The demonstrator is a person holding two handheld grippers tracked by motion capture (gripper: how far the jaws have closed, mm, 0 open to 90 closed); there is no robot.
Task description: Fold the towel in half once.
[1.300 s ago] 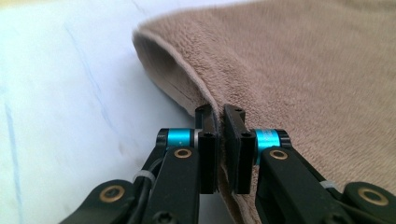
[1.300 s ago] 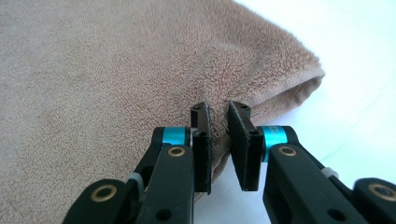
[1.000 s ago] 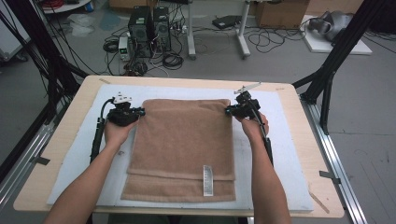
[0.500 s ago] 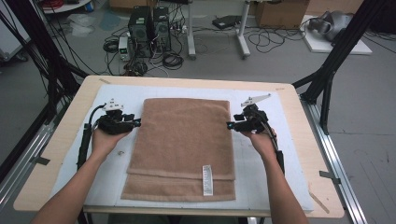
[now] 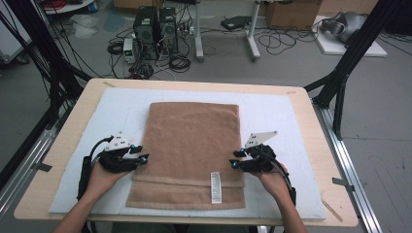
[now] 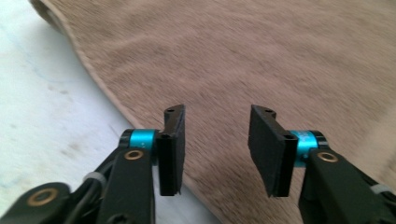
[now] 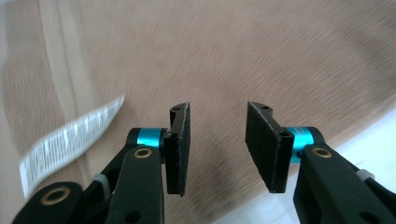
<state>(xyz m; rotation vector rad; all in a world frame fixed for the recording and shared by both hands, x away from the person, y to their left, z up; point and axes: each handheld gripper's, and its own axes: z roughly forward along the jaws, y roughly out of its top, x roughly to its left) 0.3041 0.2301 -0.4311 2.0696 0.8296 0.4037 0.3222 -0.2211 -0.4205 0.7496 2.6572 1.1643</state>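
A brown towel (image 5: pixel 192 145) lies folded flat on a white mat (image 5: pixel 282 116), with a white care label (image 5: pixel 215 187) near its front edge. My left gripper (image 5: pixel 142 158) sits at the towel's left edge near the front, pointing inward. My right gripper (image 5: pixel 234 159) mirrors it at the right edge. In the left gripper view the left gripper (image 6: pixel 215 140) is open over the towel's (image 6: pixel 280 56) hem, gripping nothing. The right gripper (image 7: pixel 217 137) is open too, with towel pile (image 7: pixel 280 56) beneath and the label (image 7: pixel 70 140) to one side. Both pairs of jaws have just been closing a little.
The mat covers a wooden table (image 5: pixel 194 83). Black frame struts (image 5: pixel 340 82) rise at the table's right and left sides. Computer towers (image 5: pixel 155 24) and loose cables sit on the floor beyond the far edge.
Both hands have drawn back from the towel's far corners along its side edges toward the front. The jaws, shut at the far corners earlier, now stand apart. The towel lies still.
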